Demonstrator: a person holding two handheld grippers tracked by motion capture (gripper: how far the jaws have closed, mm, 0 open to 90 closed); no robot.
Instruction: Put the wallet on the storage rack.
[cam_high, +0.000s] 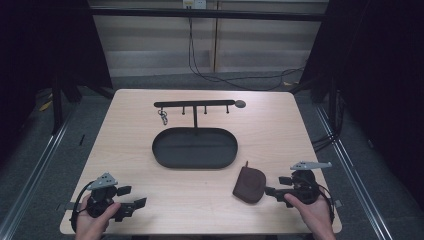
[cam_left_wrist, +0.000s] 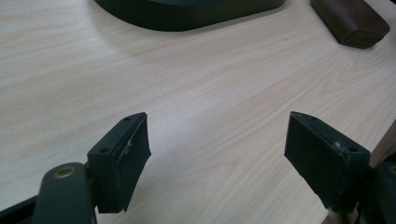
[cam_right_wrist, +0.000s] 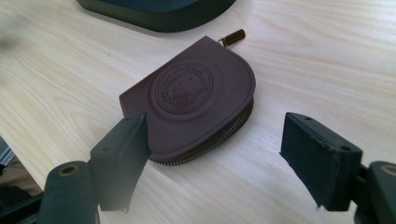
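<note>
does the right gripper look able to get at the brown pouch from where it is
Probably yes. The right gripper points at the brown pouch with its jaws open, and the pouch lies flat on the table just ahead, with nothing between them.

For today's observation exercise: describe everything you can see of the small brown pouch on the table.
The brown pouch is small and half-round, seemingly leather, with a round embossed emblem on top. A zip runs along its curved edge and looks closed, its brass-coloured pull sticking out toward the dark oval tray. It lies flat on the wooden table, apart from the tray. The right tool stands open at its near edge; whether a jaw touches it is unclear.
</note>
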